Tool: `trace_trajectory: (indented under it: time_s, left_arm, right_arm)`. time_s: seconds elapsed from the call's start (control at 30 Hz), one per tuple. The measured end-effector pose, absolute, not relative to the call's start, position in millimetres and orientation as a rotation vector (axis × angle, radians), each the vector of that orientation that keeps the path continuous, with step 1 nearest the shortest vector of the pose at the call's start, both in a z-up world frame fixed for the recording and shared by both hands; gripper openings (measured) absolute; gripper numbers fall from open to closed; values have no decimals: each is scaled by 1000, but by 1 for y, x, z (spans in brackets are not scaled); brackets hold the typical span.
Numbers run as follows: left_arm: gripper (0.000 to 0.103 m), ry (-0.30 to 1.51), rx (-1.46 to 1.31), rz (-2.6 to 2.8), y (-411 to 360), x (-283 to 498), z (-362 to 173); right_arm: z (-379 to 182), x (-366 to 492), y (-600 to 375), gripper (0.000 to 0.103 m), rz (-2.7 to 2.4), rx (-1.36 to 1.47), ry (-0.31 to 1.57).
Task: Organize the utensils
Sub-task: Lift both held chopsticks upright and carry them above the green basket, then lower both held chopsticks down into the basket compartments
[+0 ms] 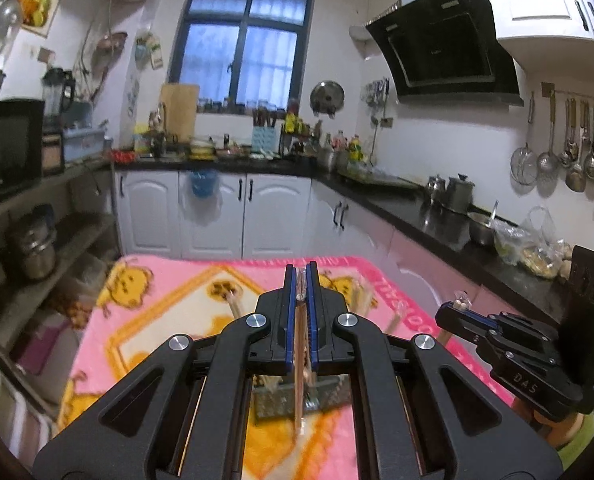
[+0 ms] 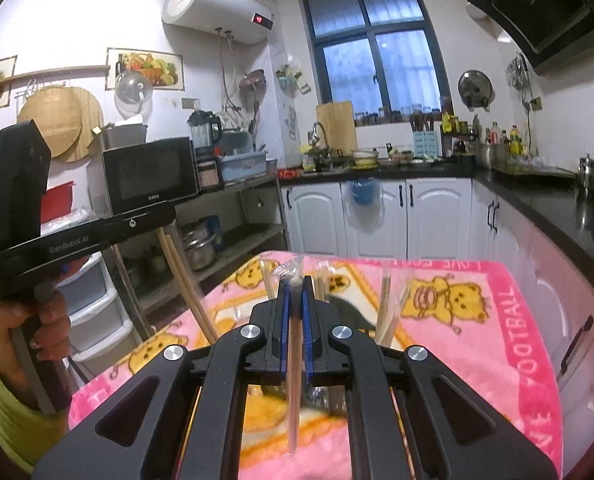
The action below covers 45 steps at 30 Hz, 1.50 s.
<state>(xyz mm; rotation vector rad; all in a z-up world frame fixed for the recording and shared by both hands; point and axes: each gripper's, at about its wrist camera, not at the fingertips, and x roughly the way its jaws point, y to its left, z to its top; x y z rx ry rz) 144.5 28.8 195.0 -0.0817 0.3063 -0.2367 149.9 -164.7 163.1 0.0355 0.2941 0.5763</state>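
My left gripper is shut on a pair of brown chopsticks in a clear wrapper, held upright between its blue pads above a metal mesh holder. Blurred wrapped chopsticks stand in that holder on the pink blanket. My right gripper is shut on another wrapped pair of chopsticks over the same holder. The right gripper also shows at the right of the left wrist view. In the right wrist view the left gripper appears at the left, its chopsticks hanging below it.
A person's hand with a green sleeve grips the left tool. The pink bear blanket covers the table. White cabinets and a black counter run behind and to the right. A shelf rack with a microwave stands left.
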Motion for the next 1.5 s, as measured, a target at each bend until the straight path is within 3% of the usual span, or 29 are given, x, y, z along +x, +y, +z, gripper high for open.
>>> trace_trajectory:
  time_s: [0.63, 1.5]
  left_arm:
    - [3, 231, -126, -181, 37, 184, 227]
    - [3, 323, -94, -151, 25, 234, 152]
  right_arm:
    - [206, 193, -144, 6, 539, 17, 176]
    - [132, 250, -128, 6, 479, 5, 239]
